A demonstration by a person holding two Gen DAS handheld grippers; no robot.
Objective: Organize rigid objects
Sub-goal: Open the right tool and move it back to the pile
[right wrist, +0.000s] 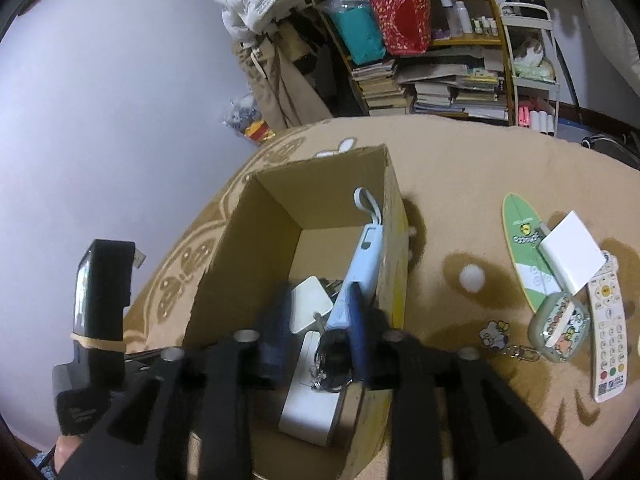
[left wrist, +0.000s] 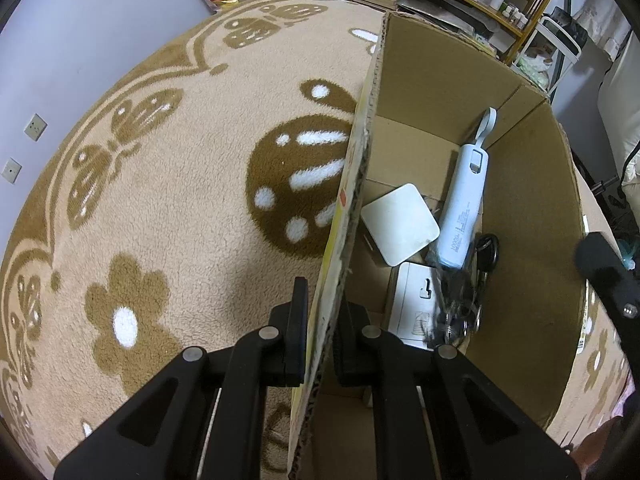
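— Left wrist view: seeing the left gripper (left wrist: 320,320) clenching on the side wall of the cardboard box (left wrist: 528,200), one finger outside, one inside. Agreeing?

— Agreeing. Pinching only cardboard, nothing else. Sitting on a beige blanket (left wrist: 180,200) with a brown butterfly and flower pattern. And inside?

— Leaning against the far right wall, a pale blue power bank (left wrist: 464,208) with its loop pointing up. Lying just beside it, a white square device (left wrist: 400,224), tilted. Resting lower down, a white rectangular box (left wrist: 412,304), with a blurred bunch of keys (left wrist: 460,308) lying on top of it and a black car key (left wrist: 488,252) touching the power bank's lower end.

— Turning to the right wrist view: hovering over the open box, the right gripper (right wrist: 319,300), fingers spread apart, blurred, pressing on nothing. Showing just below them, the keys.

— Gripping them or not?

— Not gripping; pads standing clear of the keys on both sides.

— And outside the box?

— Waiting on the blanket to the right, well apart from the box: a green surfboard-shaped piece (right wrist: 524,252), a white flat block (right wrist: 572,256) overlapping it, a white remote control (right wrist: 608,332), a cartoon-printed earbud case (right wrist: 560,332) and a small keychain charm (right wrist: 494,332) beside it.
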